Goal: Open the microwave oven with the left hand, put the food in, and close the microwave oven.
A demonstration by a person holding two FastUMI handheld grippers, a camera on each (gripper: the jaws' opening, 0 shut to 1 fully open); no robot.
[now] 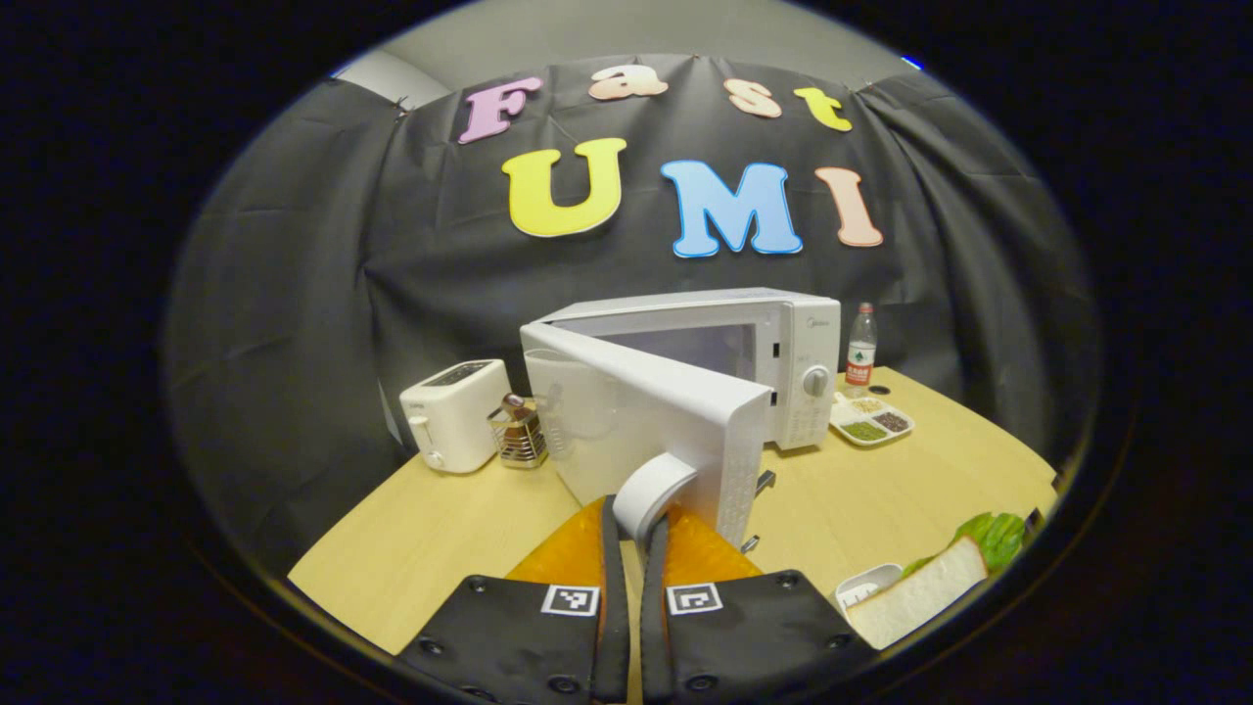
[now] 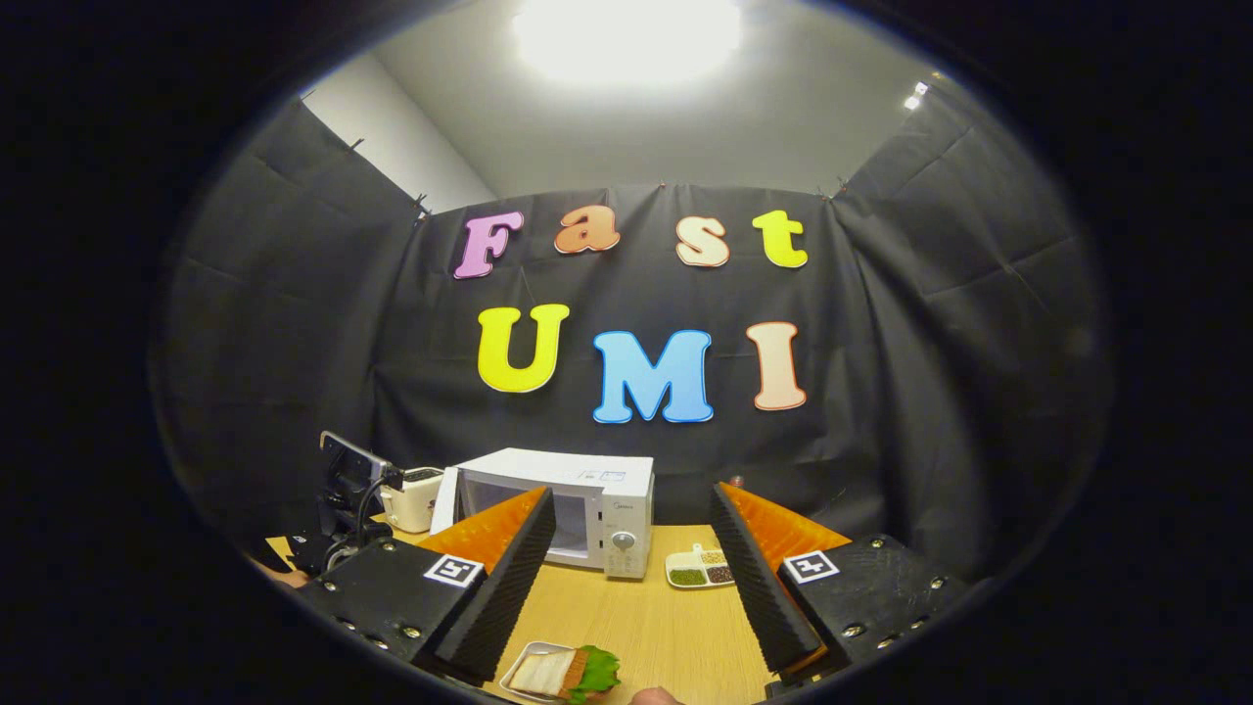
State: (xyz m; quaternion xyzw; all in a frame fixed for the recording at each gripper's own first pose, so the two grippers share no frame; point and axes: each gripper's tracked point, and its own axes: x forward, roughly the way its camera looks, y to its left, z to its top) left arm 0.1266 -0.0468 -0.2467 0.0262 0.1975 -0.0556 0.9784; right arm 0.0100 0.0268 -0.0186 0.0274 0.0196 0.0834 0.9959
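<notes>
The white microwave (image 1: 793, 352) stands at the back of the wooden table, its door (image 1: 646, 421) swung out toward me. My left gripper (image 1: 636, 529) is shut on the door's white curved handle (image 1: 651, 494), one finger on each side. A sandwich (image 1: 920, 592) with lettuce lies on a small white tray (image 1: 866, 587) at the lower right. In the right gripper view, my right gripper (image 2: 626, 587) hangs open above the table, holding nothing. The sandwich (image 2: 560, 674) lies just below its left finger (image 2: 499, 578). Beyond it stands the microwave (image 2: 597, 494) with its cavity showing.
A white toaster (image 1: 455, 426) and a wire holder (image 1: 519, 431) stand left of the door. A water bottle (image 1: 861, 351) and a divided dish of grains (image 1: 871, 421) sit right of the microwave. The bare tabletop (image 1: 881, 490) stretches between the dish and the sandwich.
</notes>
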